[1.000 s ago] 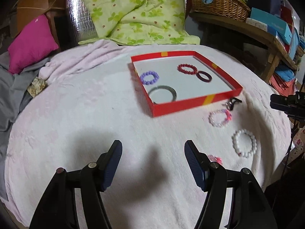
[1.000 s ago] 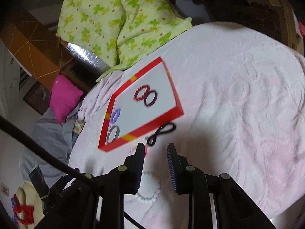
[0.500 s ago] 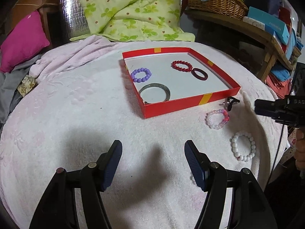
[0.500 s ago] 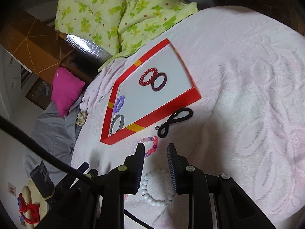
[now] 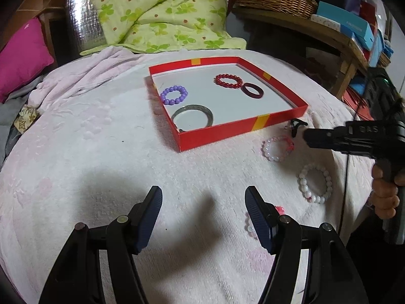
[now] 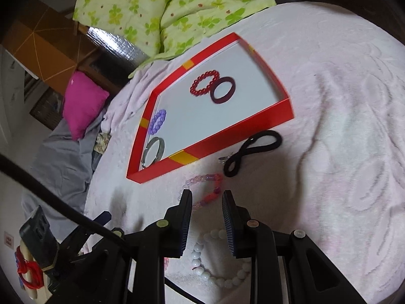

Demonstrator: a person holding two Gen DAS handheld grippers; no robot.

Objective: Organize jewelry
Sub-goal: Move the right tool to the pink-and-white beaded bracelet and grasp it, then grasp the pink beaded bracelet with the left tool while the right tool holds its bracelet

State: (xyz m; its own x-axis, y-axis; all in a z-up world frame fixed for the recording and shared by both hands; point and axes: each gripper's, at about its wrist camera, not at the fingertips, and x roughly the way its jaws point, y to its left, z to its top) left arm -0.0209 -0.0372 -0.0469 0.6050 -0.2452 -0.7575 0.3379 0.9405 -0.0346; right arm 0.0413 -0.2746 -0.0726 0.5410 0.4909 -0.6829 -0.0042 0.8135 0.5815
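Your right gripper [image 6: 206,197] hangs just above the pink beaded bracelet [image 6: 206,188], its jaws a narrow gap apart with nothing between the pads — the bracelet lies on the pale pink blanket [image 6: 329,152], near the red tray [image 6: 265,124], with the black hair tie [image 6: 253,152] beside it and the white pearl bracelet [image 6: 220,261] under the fingers. Your left gripper [image 5: 203,202] hovers wide apart and empty over bare blanket. Inside the tray lie the purple bracelet [image 5: 174,95], silver bangle [image 5: 192,116], red bead bracelet [image 5: 228,80] and dark bangle [image 5: 252,90].
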